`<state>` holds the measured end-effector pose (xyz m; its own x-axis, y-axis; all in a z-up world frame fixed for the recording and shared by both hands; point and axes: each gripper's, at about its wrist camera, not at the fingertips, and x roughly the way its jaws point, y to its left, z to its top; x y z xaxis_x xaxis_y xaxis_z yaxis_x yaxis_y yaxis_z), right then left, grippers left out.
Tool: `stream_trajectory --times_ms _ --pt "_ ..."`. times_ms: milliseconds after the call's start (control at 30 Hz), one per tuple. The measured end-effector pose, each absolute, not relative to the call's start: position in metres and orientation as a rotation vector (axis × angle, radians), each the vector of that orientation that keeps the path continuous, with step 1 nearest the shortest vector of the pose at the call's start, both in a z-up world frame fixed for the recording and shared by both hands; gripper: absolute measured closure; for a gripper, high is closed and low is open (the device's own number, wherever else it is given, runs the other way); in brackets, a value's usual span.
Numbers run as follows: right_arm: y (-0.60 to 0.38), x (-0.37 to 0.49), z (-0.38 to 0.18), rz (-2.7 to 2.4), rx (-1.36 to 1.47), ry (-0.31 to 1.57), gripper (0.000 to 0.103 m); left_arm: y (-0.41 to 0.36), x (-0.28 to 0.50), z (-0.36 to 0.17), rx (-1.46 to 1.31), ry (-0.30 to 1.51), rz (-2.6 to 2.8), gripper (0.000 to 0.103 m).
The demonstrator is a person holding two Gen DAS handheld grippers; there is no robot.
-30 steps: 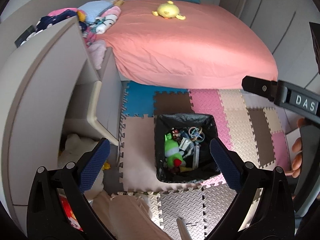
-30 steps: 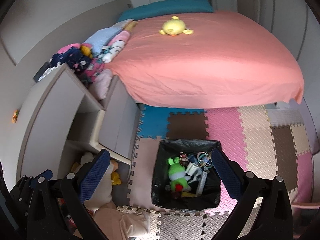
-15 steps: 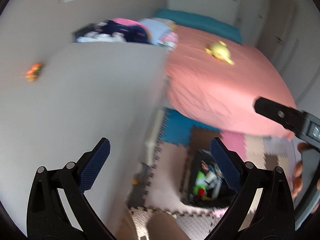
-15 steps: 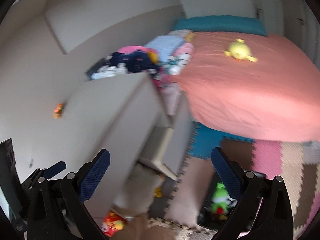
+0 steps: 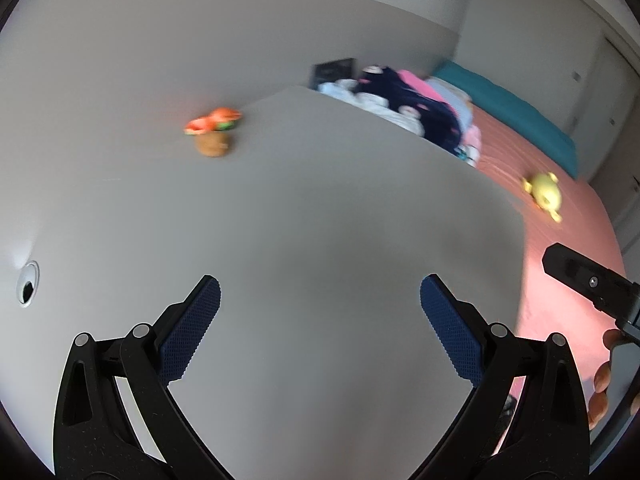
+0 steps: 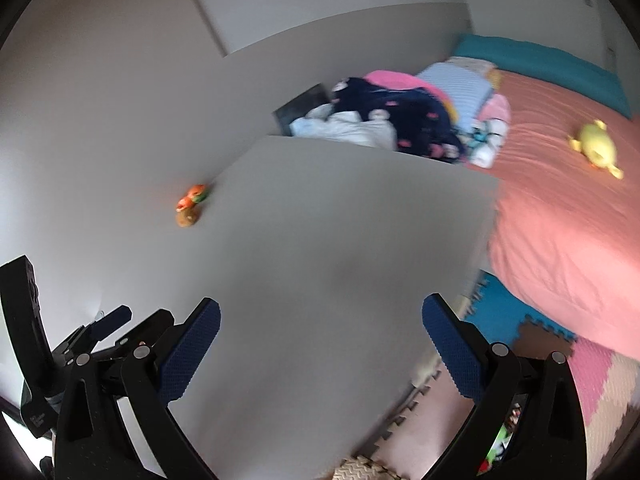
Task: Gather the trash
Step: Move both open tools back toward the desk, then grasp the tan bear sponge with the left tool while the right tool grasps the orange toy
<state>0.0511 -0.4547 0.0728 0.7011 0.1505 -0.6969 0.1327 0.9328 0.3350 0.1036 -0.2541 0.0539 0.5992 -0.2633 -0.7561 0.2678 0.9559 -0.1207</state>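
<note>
— Desktop fills most of the left wrist view, pale grey and bare through the middle. Where is the left gripper?

— Low over that surface, its two blue-padded fingers spread wide with nothing between them.

— And the trash?

— A small orange and brown object, blurred, sits on the far left part of the desktop near the wall. I cannot tell what it is. It lies well apart from the fingers.

— Anything else on that side?

— A heap of clothes at the far edge, a bed with a salmon cover to the right, and a yellow plush toy on it. At the right edge the other tool's black bar shows, with fingertips of a hand beneath it.

— Now the right wrist view.

— The right gripper is also held wide apart and empty above the same desktop. The orange and brown object rests at the desk's far left edge, touching or just beside the wall; it is too blurred to say which.

— What lies beyond the desk?

— The clothes, the bed and the yellow plush toy. Coloured foam floor tiles show at lower right. The left gripper appears at the lower left edge.
</note>
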Motion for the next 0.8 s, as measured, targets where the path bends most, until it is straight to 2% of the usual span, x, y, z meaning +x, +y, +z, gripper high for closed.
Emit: stream_trajectory --times_ms 367,533,633,800 --pt "-0.379 0.18 0.069 0.156 0.291 0.85 0.002 -0.196 0.199 0.034 -0.048 0.886 -0.156 0.006" --pt "-0.351 0.233 0.07 0.212 0.221 0.87 0.014 -0.183 0.239 0.03 -0.058 0.871 -0.129 0.009" --pt "-0.34 0.262 0.067 0.251 0.222 0.892 0.028 -0.182 0.26 0.027 -0.058 0.866 -0.128 0.015" --pt "-0.329 0.3 0.055 0.303 0.254 0.927 0.03 -0.186 0.284 0.018 -0.048 0.878 -0.152 0.019"
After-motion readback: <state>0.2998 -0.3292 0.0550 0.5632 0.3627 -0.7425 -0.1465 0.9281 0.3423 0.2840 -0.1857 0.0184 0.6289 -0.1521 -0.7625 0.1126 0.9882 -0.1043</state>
